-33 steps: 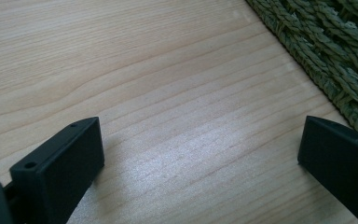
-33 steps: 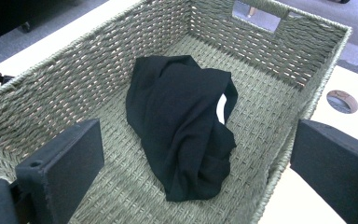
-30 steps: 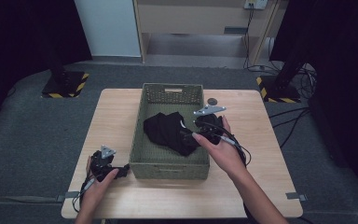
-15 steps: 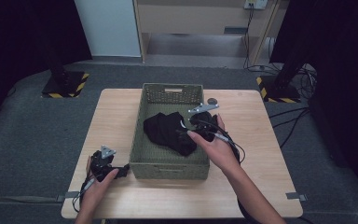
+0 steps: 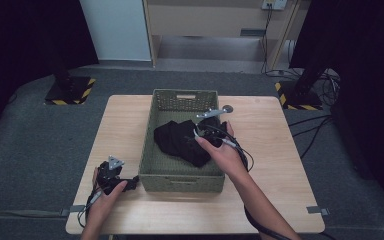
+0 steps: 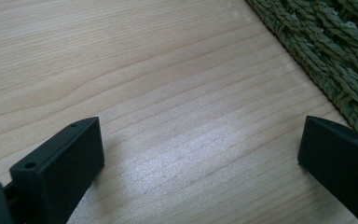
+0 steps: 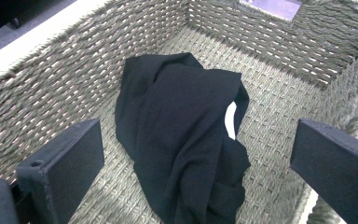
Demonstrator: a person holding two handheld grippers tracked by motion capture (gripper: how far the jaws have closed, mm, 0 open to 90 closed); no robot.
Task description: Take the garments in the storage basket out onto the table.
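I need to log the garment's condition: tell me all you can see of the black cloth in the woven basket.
The black cloth is a soft, matte fabric, crumpled in a loose heap with folds and a small gap showing something pale. It lies on the floor of the green woven basket, toward its left wall in the right gripper view. The right gripper hangs open above it, not touching.

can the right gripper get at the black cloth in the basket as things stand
Probably yes. The right gripper hangs over the basket, its jaws wide open, and the black cloth lies crumpled on the basket floor between them with nothing on top of it.
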